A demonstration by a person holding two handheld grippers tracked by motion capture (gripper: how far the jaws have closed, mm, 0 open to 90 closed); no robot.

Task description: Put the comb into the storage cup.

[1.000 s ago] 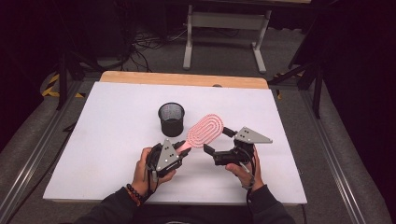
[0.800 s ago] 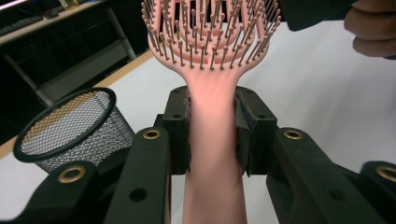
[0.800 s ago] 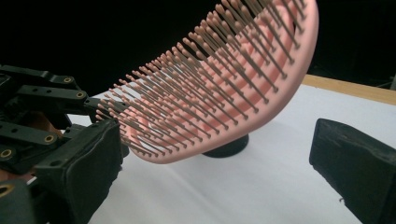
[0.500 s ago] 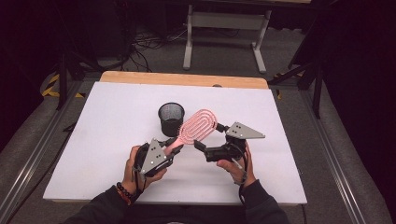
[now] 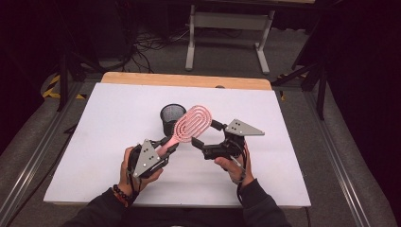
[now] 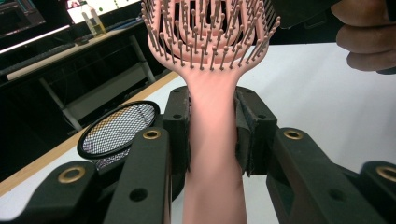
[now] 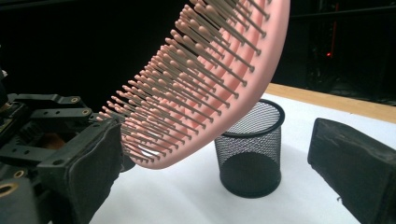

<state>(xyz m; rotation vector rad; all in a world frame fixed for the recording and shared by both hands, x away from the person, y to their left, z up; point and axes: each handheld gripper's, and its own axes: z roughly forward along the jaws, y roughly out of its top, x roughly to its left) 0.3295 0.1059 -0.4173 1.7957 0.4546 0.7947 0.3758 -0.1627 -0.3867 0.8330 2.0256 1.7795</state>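
A pink vented hairbrush (image 5: 191, 124) is lifted off the table, its head tilted up beside a black mesh cup (image 5: 171, 116). My left gripper (image 5: 168, 144) is shut on the brush's handle (image 6: 212, 140), and its jaws press both sides in the left gripper view (image 6: 212, 126). My right gripper (image 5: 204, 134) stands open just right of the brush head. In the right gripper view (image 7: 224, 163) the bristled head (image 7: 205, 79) hangs over the wide gap between the jaws without touching them. The mesh cup (image 7: 250, 144) stands upright and empty behind.
The white tabletop (image 5: 108, 118) has a wooden strip (image 5: 184, 80) along its far edge. A metal desk frame (image 5: 227, 28) and cables lie on the floor beyond. The person's right hand (image 6: 364, 42) shows close to the brush head.
The brush has risen and swung left toward the mesh cup, still held by the left gripper. Both hands shifted left; the right gripper stays open beside the head.
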